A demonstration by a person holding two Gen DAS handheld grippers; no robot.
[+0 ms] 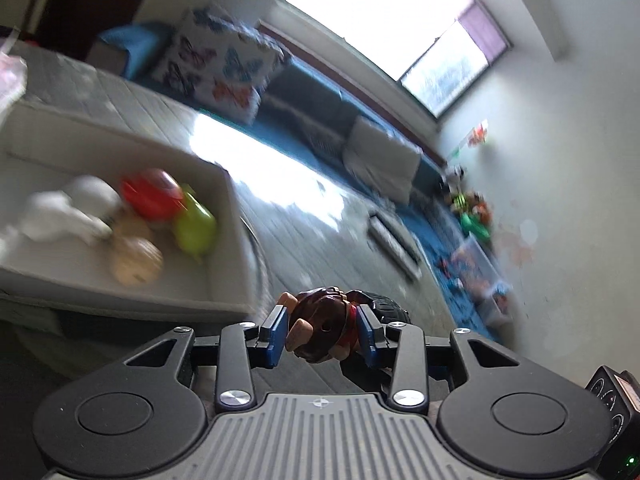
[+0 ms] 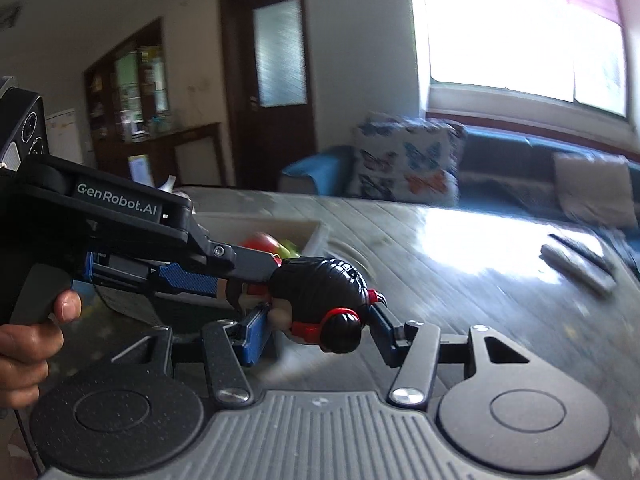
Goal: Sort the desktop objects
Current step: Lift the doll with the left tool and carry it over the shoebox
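Note:
My left gripper [image 1: 322, 330] is shut on a brown toy figure [image 1: 320, 328] with tan ears and a red collar, held above the table. My right gripper [image 2: 316, 328] is shut on a black ribbed toy figure [image 2: 320, 292] with a red-banded round head. The two toys sit close together; the black one shows just behind the brown one in the left wrist view [image 1: 386, 304]. The left gripper's body [image 2: 132, 216] reaches in from the left in the right wrist view. A white bin [image 1: 224, 248] at the left holds a red toy [image 1: 152, 196], a green pear [image 1: 196, 228], white and tan items.
The grey table top [image 2: 460, 280] stretches ahead, with a flat remote-like object [image 2: 576, 260] at its far right. A blue sofa [image 2: 500, 160] with a butterfly cushion [image 2: 404, 160] stands behind. Toys and a clear box [image 1: 476, 268] lie on the floor at the right.

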